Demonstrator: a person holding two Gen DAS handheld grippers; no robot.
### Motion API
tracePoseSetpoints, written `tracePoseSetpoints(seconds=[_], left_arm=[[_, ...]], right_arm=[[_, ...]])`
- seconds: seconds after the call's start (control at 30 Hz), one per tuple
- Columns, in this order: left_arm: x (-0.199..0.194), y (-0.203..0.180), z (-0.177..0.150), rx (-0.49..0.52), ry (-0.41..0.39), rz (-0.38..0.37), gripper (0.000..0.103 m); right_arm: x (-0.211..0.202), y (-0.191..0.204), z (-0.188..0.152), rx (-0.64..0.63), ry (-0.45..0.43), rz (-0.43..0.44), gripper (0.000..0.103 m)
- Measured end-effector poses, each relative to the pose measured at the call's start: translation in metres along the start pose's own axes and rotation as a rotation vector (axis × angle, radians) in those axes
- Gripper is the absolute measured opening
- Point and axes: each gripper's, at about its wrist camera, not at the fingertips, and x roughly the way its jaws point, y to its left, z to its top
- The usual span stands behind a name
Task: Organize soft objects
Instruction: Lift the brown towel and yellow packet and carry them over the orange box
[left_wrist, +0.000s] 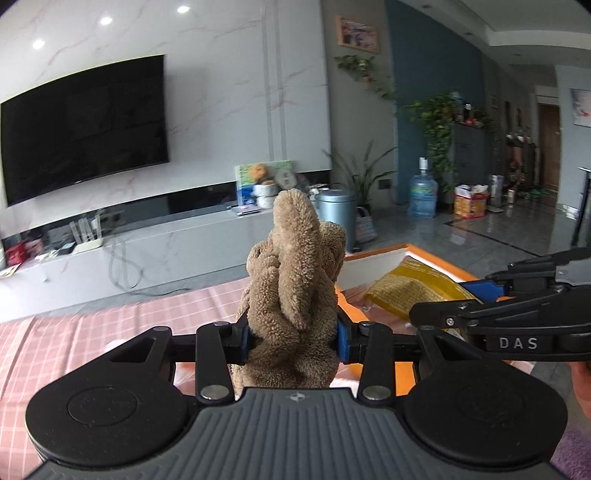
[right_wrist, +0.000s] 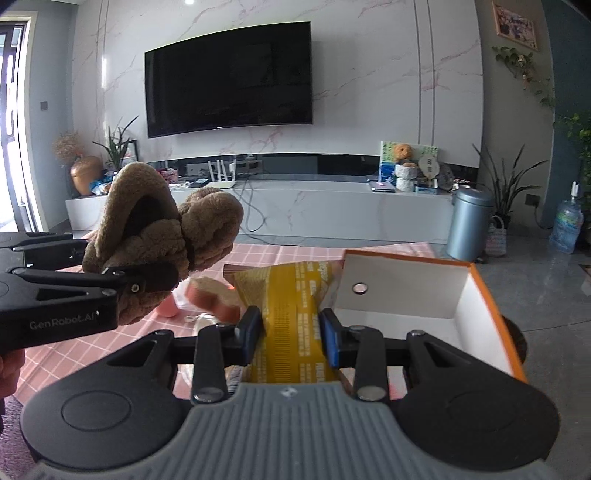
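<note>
Nearest item: left gripper, black linkage with blue pads, jaws closed on a fuzzy tan-brown plush toy of bunched pile fabric, held clear of the surface with one long lobe standing upright above the pads. Beside it: right gripper, same build, jaws pinched narrow on a yellow crinkled plastic packet with printed white text, its far end puffed up above the pads. Both items are carried in the air, neither deposited. Below and just behind the packet: a pink-rimmed round soft piece with a tan face, lying on the pink checked tablecloth, with a small pink object close by, partly hidden by the plush toy in the right wrist view; their exact kind cannot be told. To the right of the packet: an open box with orange outer edges and white inner walls, one round hole in its back wall, the visible part of its interior holding nothing; judged to be the container for the soft things. Status: sorting appears early or midway; two items are in hand and not yet boxed, at least one more remains on the cloth. Beyond the table: grey tiled floor, a blue-grey cylindrical bin, a long white marble-look media console, and a large dark wall-mounted television on a veined white wall.
</note>
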Motion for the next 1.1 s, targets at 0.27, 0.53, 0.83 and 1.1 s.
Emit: tracePoseSetpoints(seconds=[0.27, 0.53, 0.83, 1.1], left_arm=[[0.038, -0.032, 0.016, 0.072, 0.026, -0.109, 0.046], [0.077, -0.055, 0.021, 0.095, 0.086, -0.185, 0.046], [0.123, -0.072, 0.017, 0.134, 0.192, -0.223, 0.046], [0.149, -0.089, 0.011, 0.245, 0.251, -0.215, 0.046]], right_arm=[[0.0, -0.04, 0.009, 0.004, 0.012, -0.08, 0.035], [0.016, -0.081, 0.008, 0.03, 0.078, -0.135, 0.035], [0.048, -0.107, 0.004, -0.023, 0.177, -0.175, 0.035], [0.079, -0.119, 0.0, -0.112, 0.259, -0.184, 0.035]])
